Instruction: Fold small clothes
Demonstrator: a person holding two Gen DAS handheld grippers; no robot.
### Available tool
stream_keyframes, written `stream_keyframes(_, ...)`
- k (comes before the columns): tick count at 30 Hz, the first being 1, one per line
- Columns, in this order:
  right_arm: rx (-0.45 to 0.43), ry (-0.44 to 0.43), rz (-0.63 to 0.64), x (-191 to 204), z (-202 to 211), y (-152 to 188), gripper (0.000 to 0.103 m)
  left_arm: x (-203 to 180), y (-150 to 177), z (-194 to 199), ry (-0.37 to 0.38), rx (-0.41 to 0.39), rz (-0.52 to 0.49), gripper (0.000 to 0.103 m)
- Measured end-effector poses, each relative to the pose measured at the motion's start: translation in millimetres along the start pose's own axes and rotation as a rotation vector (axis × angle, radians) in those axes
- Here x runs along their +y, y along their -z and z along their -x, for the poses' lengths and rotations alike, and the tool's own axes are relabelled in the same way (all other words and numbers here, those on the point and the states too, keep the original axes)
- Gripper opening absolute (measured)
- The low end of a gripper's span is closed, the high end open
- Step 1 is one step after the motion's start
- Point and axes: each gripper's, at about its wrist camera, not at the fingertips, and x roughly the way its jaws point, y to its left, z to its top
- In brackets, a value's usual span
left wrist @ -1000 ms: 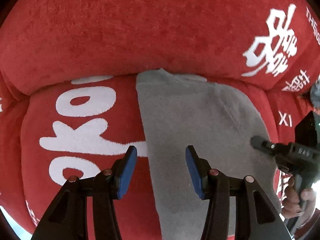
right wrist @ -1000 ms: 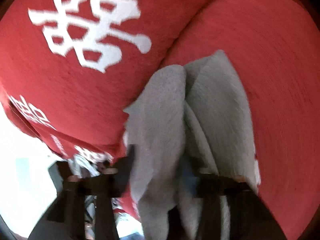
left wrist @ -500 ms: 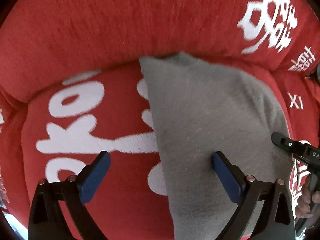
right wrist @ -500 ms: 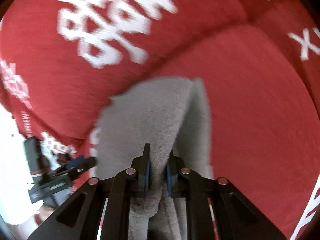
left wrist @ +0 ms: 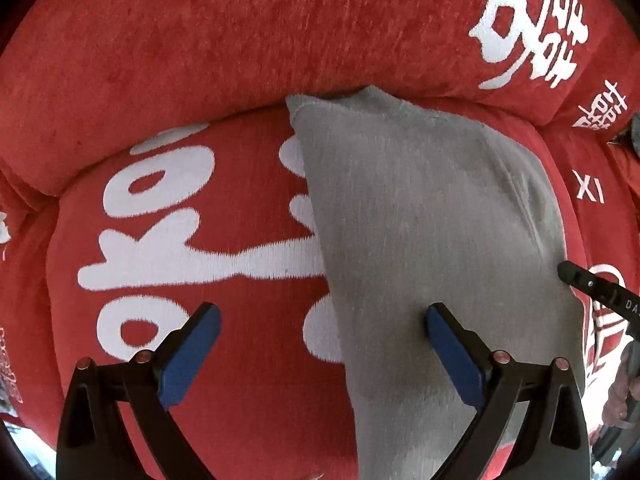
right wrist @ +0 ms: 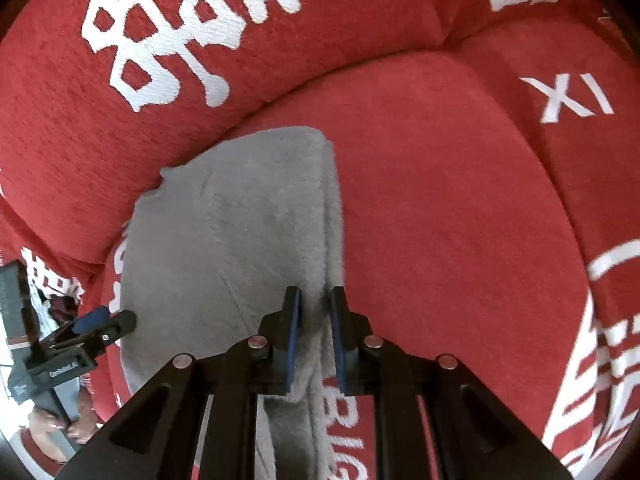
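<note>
A grey fleece garment (left wrist: 432,248) lies folded lengthwise on a red sofa seat, its far end against the backrest. My left gripper (left wrist: 320,344) is open wide above the garment's left edge, with nothing between its blue pads. My right gripper (right wrist: 314,332) is nearly closed around the garment's (right wrist: 240,240) doubled right edge, low on the seat, with a small gap showing beside the fabric. The right gripper's tip shows at the right edge of the left wrist view (left wrist: 588,284); the left gripper shows at the left of the right wrist view (right wrist: 92,332).
The red sofa cover (left wrist: 240,40) has large white characters on the backrest and seat (right wrist: 440,220). The person's hand (right wrist: 60,428) holds the left gripper's handle at the sofa's front edge.
My left gripper opened wide and stays open. My right gripper brought the lifted garment edge down flat on the seat, and its jaws have parted slightly around the fabric.
</note>
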Motion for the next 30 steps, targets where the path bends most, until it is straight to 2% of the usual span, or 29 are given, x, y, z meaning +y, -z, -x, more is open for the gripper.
stream_keyframes(4,0.009,0.087,-0.021,-6.4,13.3,7.1,0.016,2.6,6.7,8.4,0.001,0.009,-0.003,0.102)
stream_keyframes(5,0.009,0.079,-0.034,-8.0,19.5,10.5,0.016,1.4,9.2,12.5,-0.003,0.006,-0.010,0.102)
stream_keyframes(8,0.005,-0.040,-0.068,-10.4,38.6,22.4,0.022,-0.6,16.5,18.1,-0.006,0.008,-0.029,0.102)
stream_keyframes(9,0.008,-0.076,-0.062,-7.4,43.9,27.2,0.027,-1.4,19.7,19.4,-0.001,0.013,-0.034,0.102)
stream_keyframes(10,0.015,-0.101,-0.047,-2.9,47.7,32.5,0.037,-1.9,22.8,20.3,0.003,0.020,-0.036,0.102)
stream_keyframes(12,0.039,-0.119,-0.013,6.0,52.0,43.8,0.045,-2.6,29.6,21.4,0.020,0.035,-0.029,0.102)
stream_keyframes(13,0.052,-0.118,0.004,9.5,52.0,48.1,0.045,-3.3,33.8,20.2,0.028,0.047,-0.023,0.102)
stream_keyframes(14,0.065,-0.104,0.027,13.5,50.7,52.4,0.044,-4.6,37.0,17.7,0.026,0.054,-0.022,0.102)
stream_keyframes(15,0.075,-0.077,0.055,18.0,48.3,56.6,0.031,-6.6,40.6,14.5,0.020,0.063,-0.026,0.102)
stream_keyframes(16,0.085,-0.038,0.088,21.8,44.2,60.6,0.009,-9.0,45.0,9.8,0.010,0.070,-0.035,0.102)
stream_keyframes(18,0.102,0.048,0.133,23.8,33.5,66.7,0.008,-12.1,54.2,0.8,-0.002,0.084,-0.047,0.102)
stream_keyframes(20,0.122,0.087,0.138,17.2,20.8,70.5,0.007,-14.5,61.2,-5.1,-0.001,0.094,-0.055,0.102)
stream_keyframes(24,0.125,0.088,0.121,0.6,7.8,75.6,0.007,-14.9,71.4,-11.0,-0.004,0.099,-0.075,0.102)
stream_keyframes(30,0.128,0.133,0.160,10.1,13.4,78.3,0.008,-11.9,75.1,-5.2,-0.011,0.122,-0.070,0.102)
